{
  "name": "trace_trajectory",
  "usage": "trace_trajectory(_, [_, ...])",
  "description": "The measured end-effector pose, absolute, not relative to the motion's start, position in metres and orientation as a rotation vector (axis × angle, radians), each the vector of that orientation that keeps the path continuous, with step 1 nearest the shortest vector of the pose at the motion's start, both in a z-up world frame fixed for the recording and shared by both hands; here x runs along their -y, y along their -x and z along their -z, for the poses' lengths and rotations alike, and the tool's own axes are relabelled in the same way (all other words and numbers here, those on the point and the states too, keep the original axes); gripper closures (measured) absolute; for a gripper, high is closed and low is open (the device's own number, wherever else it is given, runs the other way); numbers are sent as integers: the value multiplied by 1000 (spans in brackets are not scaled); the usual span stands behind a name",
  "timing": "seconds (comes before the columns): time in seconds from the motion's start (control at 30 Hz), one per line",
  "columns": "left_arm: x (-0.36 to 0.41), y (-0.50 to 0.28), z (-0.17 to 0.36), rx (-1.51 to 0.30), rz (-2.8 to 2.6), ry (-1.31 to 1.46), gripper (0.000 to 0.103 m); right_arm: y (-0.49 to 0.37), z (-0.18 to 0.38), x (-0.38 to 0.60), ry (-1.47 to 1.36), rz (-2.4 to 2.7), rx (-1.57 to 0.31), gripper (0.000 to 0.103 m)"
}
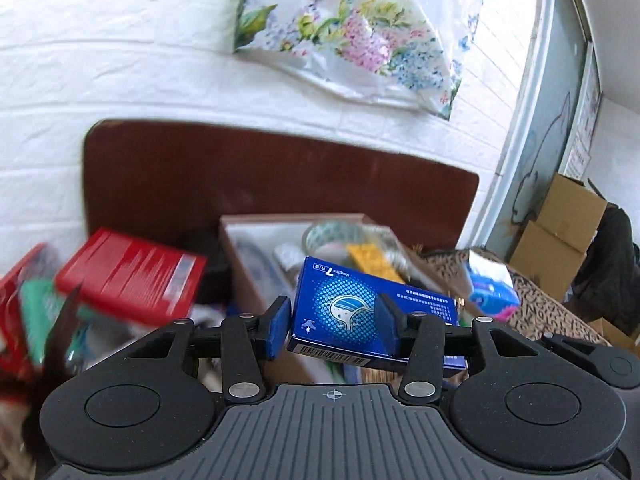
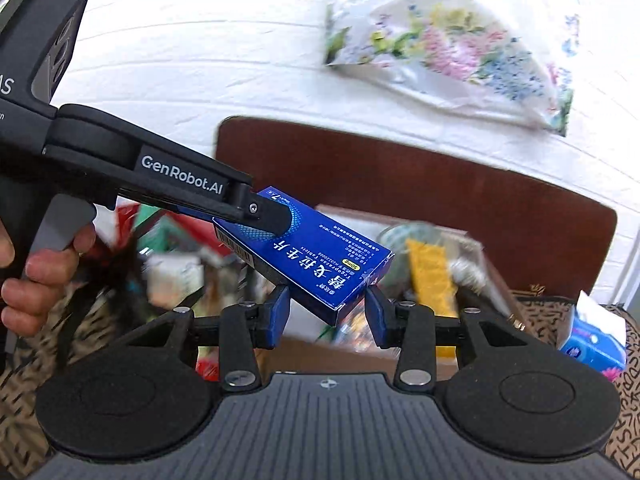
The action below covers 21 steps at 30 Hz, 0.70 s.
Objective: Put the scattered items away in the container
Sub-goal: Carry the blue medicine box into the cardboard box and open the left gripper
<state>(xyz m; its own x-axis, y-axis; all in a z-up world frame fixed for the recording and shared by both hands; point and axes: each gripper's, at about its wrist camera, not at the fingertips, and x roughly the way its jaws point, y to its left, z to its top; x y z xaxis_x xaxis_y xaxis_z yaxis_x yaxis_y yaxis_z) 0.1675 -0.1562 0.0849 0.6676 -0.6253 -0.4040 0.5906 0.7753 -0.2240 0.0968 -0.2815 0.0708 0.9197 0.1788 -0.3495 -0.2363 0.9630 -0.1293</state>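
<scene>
A blue medicine box [image 1: 340, 304] with white print hangs in the air above an open cardboard container [image 1: 296, 219], held at both ends. In the left wrist view my left gripper [image 1: 332, 316] is shut on it, a blue pad on each long side. In the right wrist view the left gripper [image 2: 276, 216] comes in from the left and clamps the box's far end [image 2: 320, 264]. My right gripper [image 2: 326, 308] is shut on the near end. The container [image 2: 312, 352] holds a tape roll [image 1: 332, 234] and a yellow item [image 2: 432, 276].
A red box [image 1: 128, 272] and blurred clutter lie left of the container. A blue tissue pack [image 2: 592, 340] sits on leopard-print cloth [image 1: 552, 308] at the right. A brown board [image 1: 240, 176] and a floral bag [image 1: 348, 36] are behind. A hand [image 2: 36, 280] grips the left tool.
</scene>
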Motion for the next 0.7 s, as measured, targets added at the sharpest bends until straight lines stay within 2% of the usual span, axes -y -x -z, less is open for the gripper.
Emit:
trace_trajectory(0.37, [214, -258, -73, -494, 642, 49, 52, -179, -60, 303, 98, -139, -351, 57])
trace_trajectory(0.4, [219, -265, -69, -497, 638, 40, 43, -188, -57, 304, 93, -132, -359, 57])
trace_trajectory(0.47, [229, -279, -59, -516, 632, 12, 38, -207, -47, 305, 84, -125, -395, 52])
trace_trajectory(0.5, [232, -283, -54, -533, 625, -8, 25, -214, -41, 305, 84, -124, -423, 44])
trace_trajectory(0.57, [231, -282, -45, -545, 595, -32, 10, -216, -33, 307, 81, -119, -440, 42])
trace_trajectory(0.7, [219, -265, -32, -483, 588, -71, 1, -199, -25, 306, 106, -108, -402, 18])
